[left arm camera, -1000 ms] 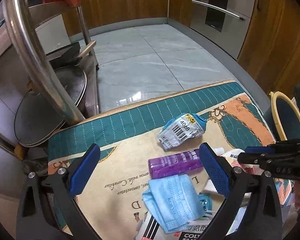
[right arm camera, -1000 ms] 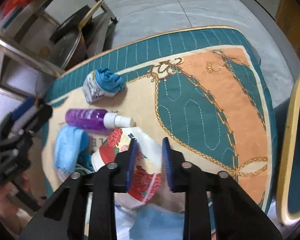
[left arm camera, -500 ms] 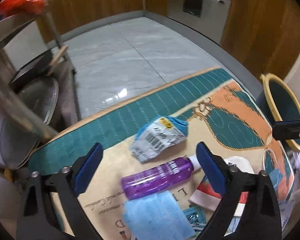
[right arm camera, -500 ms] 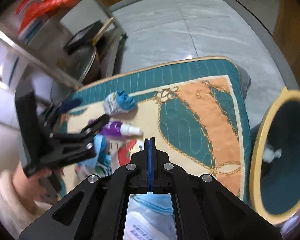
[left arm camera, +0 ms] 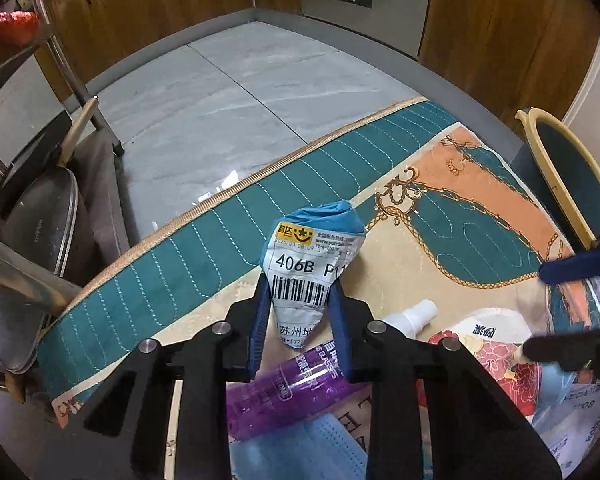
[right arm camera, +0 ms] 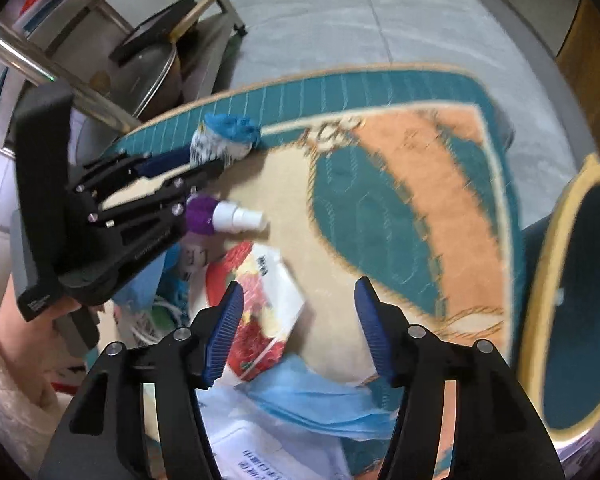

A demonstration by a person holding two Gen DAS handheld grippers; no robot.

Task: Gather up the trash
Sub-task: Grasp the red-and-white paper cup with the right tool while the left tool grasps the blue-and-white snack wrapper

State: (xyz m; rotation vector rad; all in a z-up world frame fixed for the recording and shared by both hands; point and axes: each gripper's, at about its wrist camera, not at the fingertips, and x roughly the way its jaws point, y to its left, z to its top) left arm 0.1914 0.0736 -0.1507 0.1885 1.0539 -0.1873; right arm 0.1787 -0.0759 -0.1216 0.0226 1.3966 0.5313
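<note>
Left wrist view puts the crumpled parcel bag (left arm camera: 314, 268) squarely between our left gripper (left arm camera: 298, 322)'s blue pads, which are closing; both pads meet its lower half at the barcode, so we read it as clamped. It sits on the quilted mat (left arm camera: 148, 300), near the teal border, just beyond the purple bottle (left arm camera: 288, 384).

Our right gripper (right arm camera: 298, 330) has its jaws opening, with nothing between them but bare mat; the red flowered packet (right arm camera: 260, 312) lies just beside its left pad.

The bottle is partly covered by our left gripper, and the blue face mask (left arm camera: 300, 450) is cut off at the frame's bottom. The right wrist view is blurred, so print there is unreadable.

The bag is white with a blue twisted top, a yellow logo, and "406B" printed above the barcode. The yellow-rimmed bin (right arm camera: 572, 300) stands at the mat's right edge.
</note>
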